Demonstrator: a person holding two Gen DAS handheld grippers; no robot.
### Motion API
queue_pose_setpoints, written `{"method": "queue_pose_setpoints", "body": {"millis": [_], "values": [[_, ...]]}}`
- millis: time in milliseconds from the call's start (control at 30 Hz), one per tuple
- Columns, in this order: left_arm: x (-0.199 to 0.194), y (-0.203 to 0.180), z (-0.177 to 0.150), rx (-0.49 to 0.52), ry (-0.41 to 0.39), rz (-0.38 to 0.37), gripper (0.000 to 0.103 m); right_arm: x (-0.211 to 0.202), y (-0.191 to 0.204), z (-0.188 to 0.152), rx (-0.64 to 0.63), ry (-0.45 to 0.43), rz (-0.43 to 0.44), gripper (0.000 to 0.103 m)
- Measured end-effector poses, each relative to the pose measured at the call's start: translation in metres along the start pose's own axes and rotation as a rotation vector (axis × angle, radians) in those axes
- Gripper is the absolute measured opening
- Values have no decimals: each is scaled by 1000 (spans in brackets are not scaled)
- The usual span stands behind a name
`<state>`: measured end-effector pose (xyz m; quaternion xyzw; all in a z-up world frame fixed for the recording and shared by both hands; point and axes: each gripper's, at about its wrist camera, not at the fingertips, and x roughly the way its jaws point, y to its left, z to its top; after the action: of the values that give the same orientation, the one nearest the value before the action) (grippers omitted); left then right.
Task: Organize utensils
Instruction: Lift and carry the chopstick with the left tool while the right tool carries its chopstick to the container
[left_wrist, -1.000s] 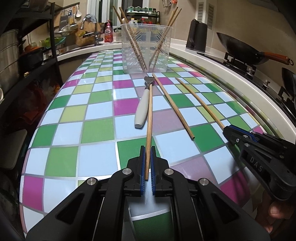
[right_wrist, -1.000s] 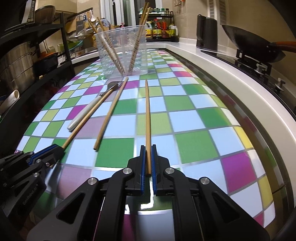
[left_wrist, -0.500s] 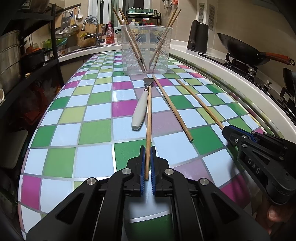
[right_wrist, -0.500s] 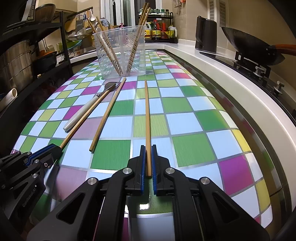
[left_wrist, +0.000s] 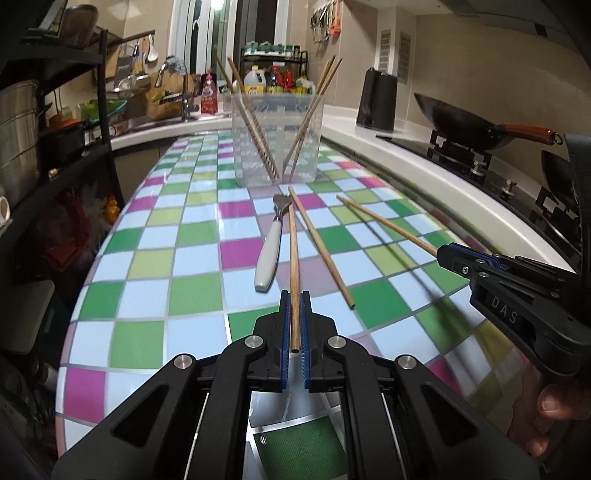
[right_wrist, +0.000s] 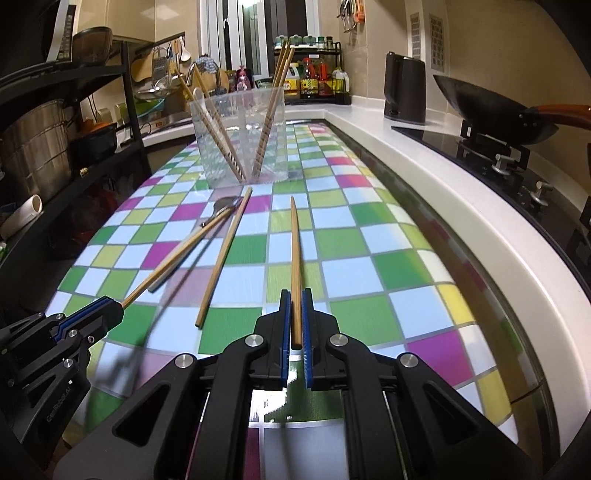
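My left gripper (left_wrist: 294, 295) is shut on the near end of a wooden chopstick (left_wrist: 294, 254), held a little above the checkered table (left_wrist: 155, 295). My right gripper (right_wrist: 295, 295) is shut on a second chopstick (right_wrist: 294, 247), also off the surface. Each gripper shows in the other's view: the right gripper (left_wrist: 445, 254) and the left gripper (right_wrist: 112, 312). Between them a loose chopstick (left_wrist: 321, 247) lies flat, the same loose chopstick (right_wrist: 223, 258) in the right wrist view. A white-handled fork (left_wrist: 269, 258) lies beside it. A clear container (left_wrist: 277, 136) at the far end holds several chopsticks.
A white counter edge (right_wrist: 461, 206) runs along the right of the table, with a black kettle (right_wrist: 404, 88) and a wok (right_wrist: 491, 110) on a stove behind it. A dark metal rack (left_wrist: 55, 122) with pots stands to the left. A hand (left_wrist: 550, 413) holds the right gripper.
Both grippers have risen, each carrying its chopstick up off the table. The loose chopstick and the fork have stayed where they were.
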<state>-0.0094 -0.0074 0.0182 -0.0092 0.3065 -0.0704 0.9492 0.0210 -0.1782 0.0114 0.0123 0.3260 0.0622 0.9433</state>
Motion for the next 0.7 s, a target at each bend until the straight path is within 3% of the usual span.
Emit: {"method": "queue_pose_setpoints", "body": {"millis": [300, 700], "values": [[-38, 3, 20, 21, -153, -22, 5, -46, 4, 29, -41, -128, -19, 6], [-52, 20, 61, 27, -264, -18, 5, -80, 5, 75, -78, -261, -13, 6]]}}
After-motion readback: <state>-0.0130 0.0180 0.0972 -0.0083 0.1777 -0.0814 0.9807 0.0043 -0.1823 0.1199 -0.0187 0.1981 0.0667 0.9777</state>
